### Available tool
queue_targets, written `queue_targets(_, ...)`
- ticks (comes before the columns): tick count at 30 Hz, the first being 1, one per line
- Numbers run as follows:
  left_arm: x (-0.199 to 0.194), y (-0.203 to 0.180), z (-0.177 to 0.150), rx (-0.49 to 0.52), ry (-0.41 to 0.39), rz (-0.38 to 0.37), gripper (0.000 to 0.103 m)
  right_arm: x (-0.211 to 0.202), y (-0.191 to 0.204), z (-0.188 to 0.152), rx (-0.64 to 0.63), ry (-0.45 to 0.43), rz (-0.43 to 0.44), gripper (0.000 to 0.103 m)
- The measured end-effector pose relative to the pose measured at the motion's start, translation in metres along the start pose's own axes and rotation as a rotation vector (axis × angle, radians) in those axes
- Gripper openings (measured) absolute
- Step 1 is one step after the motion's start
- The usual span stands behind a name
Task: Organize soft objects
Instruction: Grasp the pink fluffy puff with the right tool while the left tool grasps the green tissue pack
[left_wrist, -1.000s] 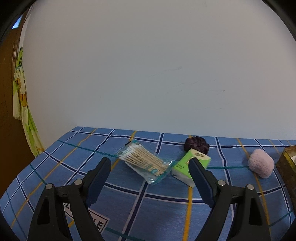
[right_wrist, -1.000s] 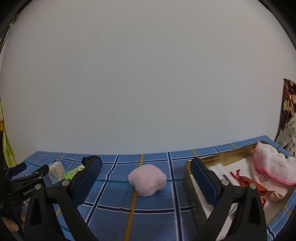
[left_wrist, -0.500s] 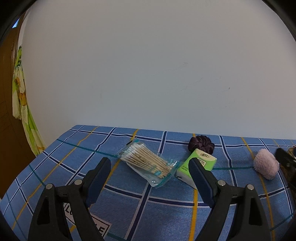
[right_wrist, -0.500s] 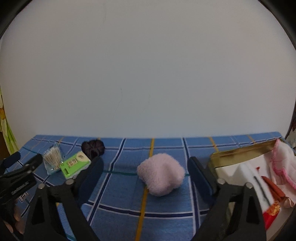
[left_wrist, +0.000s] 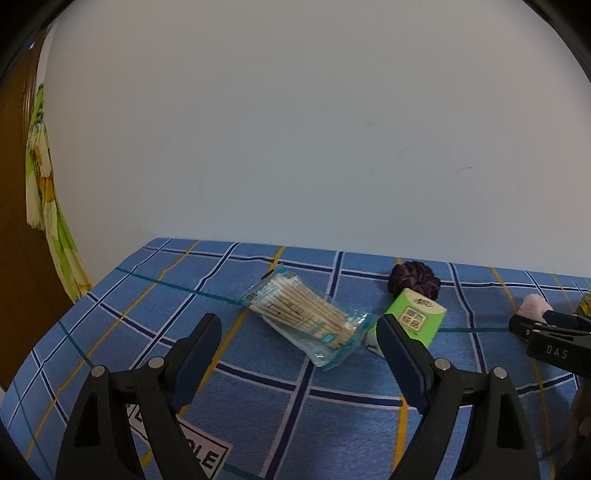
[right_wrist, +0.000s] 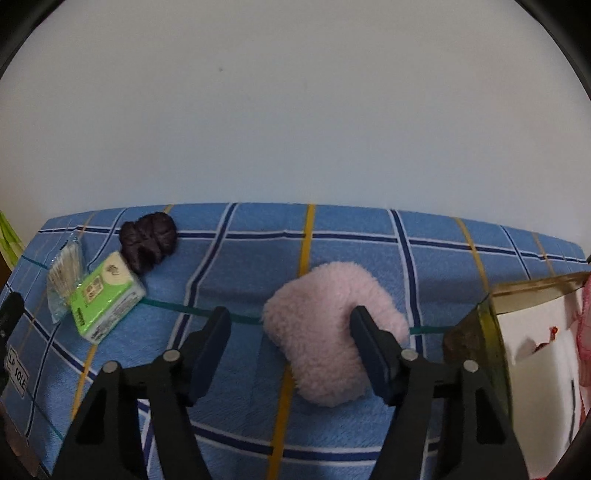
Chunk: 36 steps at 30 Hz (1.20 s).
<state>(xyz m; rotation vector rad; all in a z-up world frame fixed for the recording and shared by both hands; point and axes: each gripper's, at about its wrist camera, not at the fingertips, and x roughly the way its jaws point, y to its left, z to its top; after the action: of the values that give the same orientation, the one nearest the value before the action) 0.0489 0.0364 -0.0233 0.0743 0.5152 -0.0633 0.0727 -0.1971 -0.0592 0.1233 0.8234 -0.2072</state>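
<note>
Waiting with fingers wide apart and empty, the left gripper (left_wrist: 299, 354) hovers before the swab bag (left_wrist: 308, 319), tissue pack (left_wrist: 415, 317) and dark scrunchie (left_wrist: 413, 278). The right gripper (right_wrist: 290, 343) straddles the pink puff (right_wrist: 328, 332); its jaws have just been closing, not yet clamped, likely to move it to the tin (right_wrist: 487, 332) alongside. "DAS" marks the right gripper; a cloth label (right_wrist: 16, 371) reads "SOLE".

Right gripper (right_wrist: 290, 334) descended, jaws closing around pink puff (right_wrist: 325, 332).

A plain white wall (left_wrist: 295, 129) rises behind the table's blue checked cloth (left_wrist: 258, 406).
</note>
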Motion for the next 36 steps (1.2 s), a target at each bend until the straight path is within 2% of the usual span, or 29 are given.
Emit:
queue_targets(3,0.005,0.006,0.000,-0.014,0.024,-0.008,0.088,0.005,0.000,0.001,-0.031,0.020,-0.015,0.068)
queue_targets(5,0.007,0.008,0.000,-0.016,0.033,-0.012,0.088,0.006,0.004,-0.001,-0.071,0.032,-0.041,0.063)
queue_targets(7,0.007,0.009,0.000,-0.016,0.036,-0.014,0.088,0.007,0.007,-0.004,-0.110,0.041,-0.084,0.039)
queue_targets(8,0.008,0.009,0.000,-0.017,0.039,-0.016,0.088,0.006,0.006,-0.005,-0.114,0.041,-0.095,0.036)
queue_targets(10,0.009,0.009,0.000,-0.011,0.047,-0.028,0.088,0.001,0.002,-0.007,-0.099,0.029,-0.076,0.023)
queue_targets(12,0.009,0.005,0.000,0.012,0.051,-0.042,0.088,-0.006,-0.001,-0.010,-0.089,0.008,-0.065,0.017)
queue_targets(15,0.006,0.002,0.000,0.036,0.033,-0.052,0.088,-0.028,-0.004,-0.016,-0.061,-0.077,0.028,0.015)
queue_targets(17,0.005,0.001,-0.001,0.046,0.029,-0.074,0.088,-0.050,-0.004,-0.024,-0.042,-0.156,0.173,0.015)
queue_targets(19,0.006,-0.001,-0.001,0.054,0.037,-0.105,0.088,-0.068,0.000,-0.034,-0.031,-0.198,0.295,0.015)
queue_targets(20,0.007,-0.003,-0.001,0.058,0.045,-0.129,0.088,-0.074,0.004,-0.037,-0.039,-0.208,0.316,0.015)
queue_targets(25,0.011,-0.023,0.001,0.096,0.071,-0.200,0.088,-0.092,0.013,-0.044,-0.048,-0.239,0.333,0.015)
queue_targets(27,0.014,-0.040,0.006,0.157,0.076,-0.215,0.088,-0.090,0.011,-0.045,-0.048,-0.244,0.300,0.015)
queue_targets(29,0.020,-0.058,0.009,0.230,0.077,-0.215,0.088,-0.092,0.008,-0.047,-0.037,-0.243,0.285,0.015)
queue_targets(32,0.039,-0.079,0.012,0.306,0.125,-0.197,0.088,-0.088,0.008,-0.047,-0.031,-0.249,0.276,0.015)
queue_targets(36,0.063,-0.087,0.014,0.307,0.188,-0.193,0.087,-0.094,0.008,-0.047,-0.036,-0.279,0.255,0.015)
